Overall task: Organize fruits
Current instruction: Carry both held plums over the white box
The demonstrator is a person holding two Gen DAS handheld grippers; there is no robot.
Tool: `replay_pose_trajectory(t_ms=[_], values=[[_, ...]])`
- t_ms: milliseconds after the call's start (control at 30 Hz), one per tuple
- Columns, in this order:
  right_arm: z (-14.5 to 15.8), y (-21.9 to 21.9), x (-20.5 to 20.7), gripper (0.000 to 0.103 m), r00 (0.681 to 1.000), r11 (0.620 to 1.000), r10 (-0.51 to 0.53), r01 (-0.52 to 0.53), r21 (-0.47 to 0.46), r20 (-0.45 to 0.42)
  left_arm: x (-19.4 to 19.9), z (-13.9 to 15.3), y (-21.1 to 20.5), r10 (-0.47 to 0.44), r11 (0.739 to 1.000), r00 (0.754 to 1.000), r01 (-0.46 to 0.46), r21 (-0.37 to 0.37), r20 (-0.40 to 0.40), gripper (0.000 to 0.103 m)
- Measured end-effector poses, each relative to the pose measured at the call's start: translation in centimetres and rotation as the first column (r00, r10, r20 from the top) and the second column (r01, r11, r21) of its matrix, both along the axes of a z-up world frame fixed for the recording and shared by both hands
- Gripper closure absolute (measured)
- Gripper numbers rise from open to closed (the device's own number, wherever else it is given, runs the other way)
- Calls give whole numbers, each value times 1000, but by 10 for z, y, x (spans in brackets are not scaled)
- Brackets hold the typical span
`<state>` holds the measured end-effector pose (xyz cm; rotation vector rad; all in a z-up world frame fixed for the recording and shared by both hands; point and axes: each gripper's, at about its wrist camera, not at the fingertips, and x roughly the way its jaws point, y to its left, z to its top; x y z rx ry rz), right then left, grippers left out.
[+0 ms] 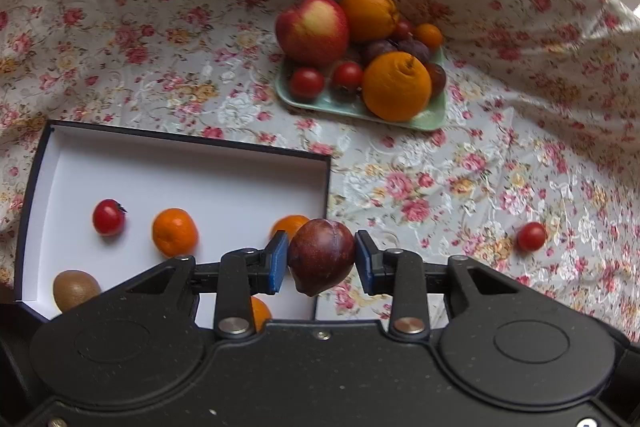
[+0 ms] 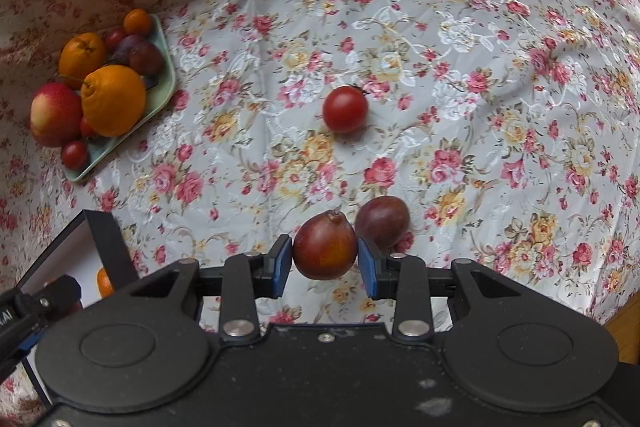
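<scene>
Floral tablecloth (image 2: 480,67); left gripper (image 1: 321,259) and right gripper (image 2: 325,254) each clamp a plum; next, judged: white box (image 1: 192,179)

Left gripper (image 1: 321,258) has its blue fingers (image 1: 277,259) clamped on a plum (image 1: 320,255); right gripper (image 2: 325,255) likewise grips another plum (image 2: 325,250).

A dark red plum (image 1: 321,257) is pinched between the left gripper's blue pads, stem end tilted down, right over the corner of the white-lined box (image 1: 192,175). A tomato (image 1: 108,217), mandarins (image 1: 175,231) and a kiwi (image 1: 76,289) are scattered inside it. Another plum (image 2: 325,245) is clamped in the right gripper, with a purple plum (image 2: 383,221) and a tomato (image 2: 345,109) left on the cloth. More fruit is piled on the green tray (image 1: 434,115).
</scene>
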<state>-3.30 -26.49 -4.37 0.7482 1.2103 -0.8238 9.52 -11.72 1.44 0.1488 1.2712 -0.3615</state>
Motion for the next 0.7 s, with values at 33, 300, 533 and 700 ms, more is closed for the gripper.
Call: replay_pose_trajectory(t_ms=[33, 300, 533, 700], values=[[1, 6, 5, 67, 1000, 1000, 19, -19, -6, 4, 4, 2, 6, 18, 1000, 1000, -18, -1, 9, 58], [3, 57, 50, 67, 988, 988, 153, -153, 2, 5, 36, 11, 65, 138, 988, 985, -144, 60, 106, 58], [12, 106, 93, 67, 964, 965, 263, -263, 1, 26, 52, 7, 109, 209, 972, 971, -219, 81, 119, 58], [16, 128, 115, 67, 950, 951, 310, -310, 4, 36, 62, 0, 134, 245, 964, 965, -253, 87, 92, 58]])
